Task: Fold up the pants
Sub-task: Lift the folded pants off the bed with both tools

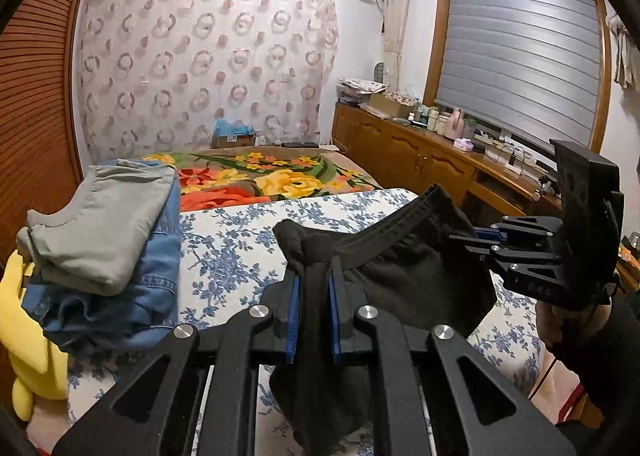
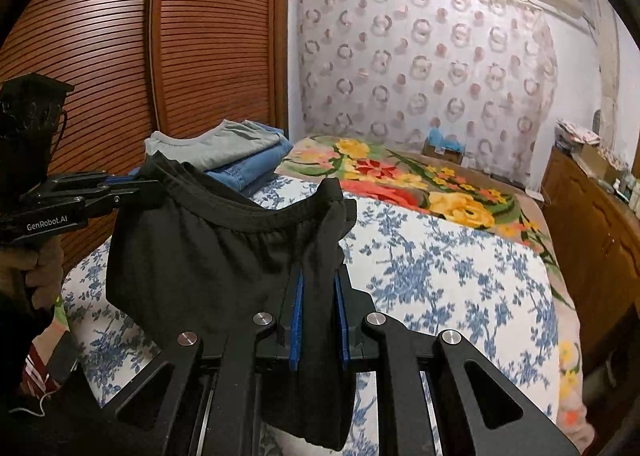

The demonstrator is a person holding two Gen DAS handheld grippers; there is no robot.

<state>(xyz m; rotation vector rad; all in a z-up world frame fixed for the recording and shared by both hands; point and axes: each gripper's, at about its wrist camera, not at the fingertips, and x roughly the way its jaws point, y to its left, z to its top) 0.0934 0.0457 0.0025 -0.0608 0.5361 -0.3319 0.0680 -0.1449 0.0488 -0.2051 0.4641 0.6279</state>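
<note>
Both tools — left tool (image 1: 312,280), right tool (image 2: 320,284) — pinch the black pants' (image 2: 208,256) waistband (held taut, lifted over the bed (image 2: 440,276)) to hang it straight.

A bed (image 2: 460,268) in blue-flowered sheeting filled the room, backed by a ring-patterned curtain (image 1: 208,63). A slatted wooden wardrobe (image 2: 140,35) stood left; wooden cabinets (image 1: 404,151) ran under a shuttered window (image 1: 520,55).
</note>
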